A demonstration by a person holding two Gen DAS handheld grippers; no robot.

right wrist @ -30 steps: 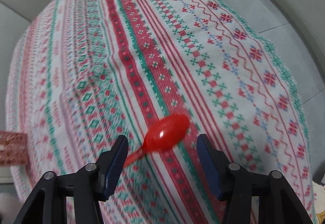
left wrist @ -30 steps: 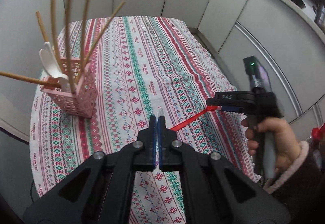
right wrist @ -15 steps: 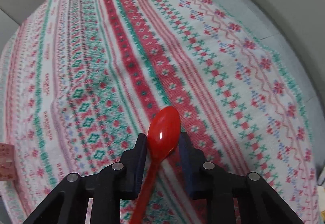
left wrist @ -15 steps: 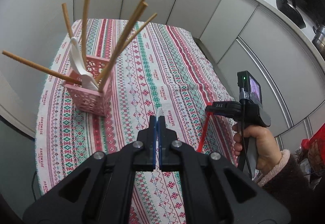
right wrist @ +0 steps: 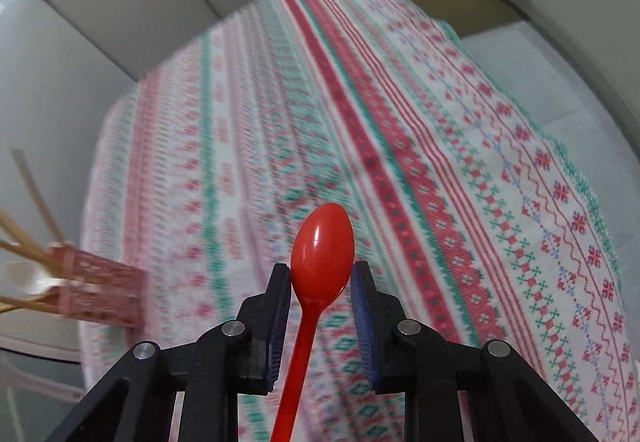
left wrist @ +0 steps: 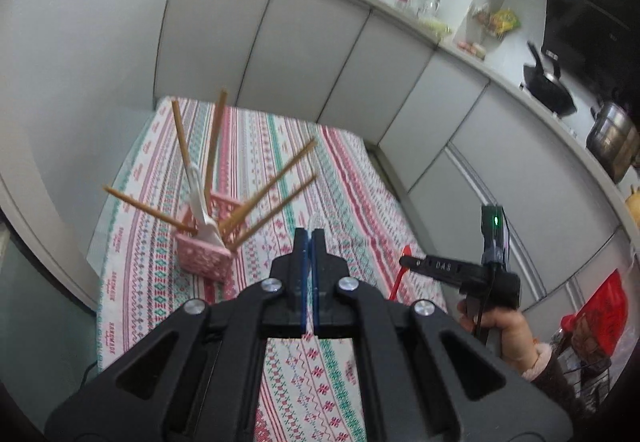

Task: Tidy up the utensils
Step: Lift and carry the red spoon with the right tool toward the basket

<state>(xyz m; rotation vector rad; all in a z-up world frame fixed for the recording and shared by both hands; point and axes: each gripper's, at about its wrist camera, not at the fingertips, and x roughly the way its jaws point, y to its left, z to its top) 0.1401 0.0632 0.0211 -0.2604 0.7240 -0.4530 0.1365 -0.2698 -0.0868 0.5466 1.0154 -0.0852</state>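
Note:
My right gripper point(right wrist: 322, 274) is shut on a red plastic spoon point(right wrist: 322, 248), gripping its bowl, with the handle hanging down toward me; it is lifted above the patterned tablecloth. The spoon point(left wrist: 400, 274) and right gripper point(left wrist: 408, 262) also show in the left wrist view at the table's right side. A pink lattice utensil holder point(left wrist: 206, 248) with several wooden chopsticks and a white spoon stands at the left; it shows blurred in the right wrist view point(right wrist: 100, 294). My left gripper point(left wrist: 308, 232) is shut on a thin clear utensil whose tip pokes out above the fingertips.
The table with its striped red, green and white cloth point(left wrist: 248, 161) stands against white cabinet panels point(left wrist: 300, 41). A kitchen counter with a wok point(left wrist: 548, 89) and a pot point(left wrist: 612, 141) runs at the right. A red bag point(left wrist: 600, 310) hangs low at the right.
The right gripper closed on the red spoon's bowl and lifted it off the cloth. Both grippers rose and tilted up, so the table looks farther away.

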